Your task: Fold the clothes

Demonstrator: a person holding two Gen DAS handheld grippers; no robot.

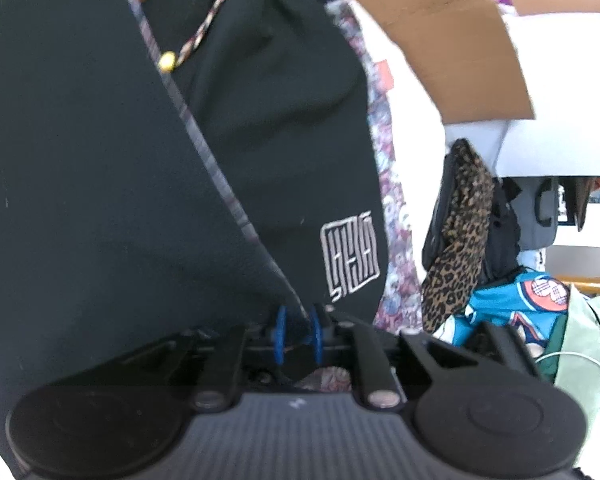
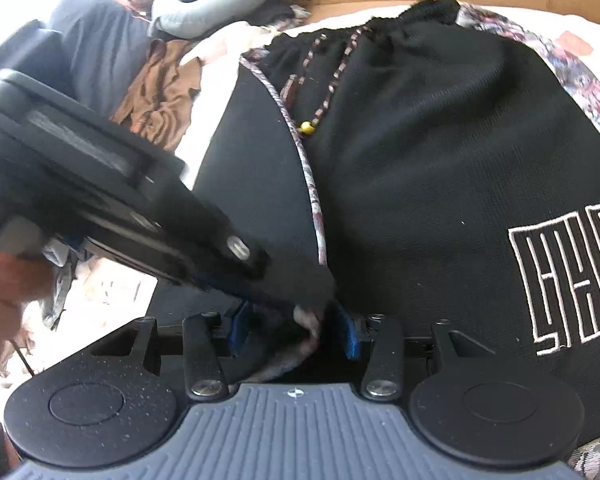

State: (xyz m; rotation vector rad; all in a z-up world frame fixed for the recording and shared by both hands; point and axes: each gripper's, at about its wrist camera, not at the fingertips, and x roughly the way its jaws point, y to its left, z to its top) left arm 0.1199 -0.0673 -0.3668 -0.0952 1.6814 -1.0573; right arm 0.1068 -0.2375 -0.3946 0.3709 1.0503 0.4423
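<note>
Beneath both tools lies a flower-patterned bedsheet point(image 1: 392, 208), and spread over it is the black garment point(image 1: 268, 152) with a white maze-like emblem point(image 1: 350, 258) and a braided drawstring ending in a yellow bead point(image 1: 167, 61). Its folded edge, trimmed with patterned piping, runs diagonally down to the left gripper point(image 1: 299, 330), whose blue pads stand narrowly apart with that hem corner between them; whether they press on it I cannot tell. Right of this tool hang a leopard-print cloth point(image 1: 458, 240) and a turquoise printed item point(image 1: 512, 304); beyond the garment a cardboard box point(image 1: 452, 40) stands.

The right gripper point(image 2: 296, 330) is about half open, its pads either side of the same bunched corner, not visibly pinching. Left of it a hand point(image 2: 8, 284) holds the other tool, with brown clothing point(image 2: 160, 100) and a grey neck pillow point(image 2: 212, 0) beyond.
</note>
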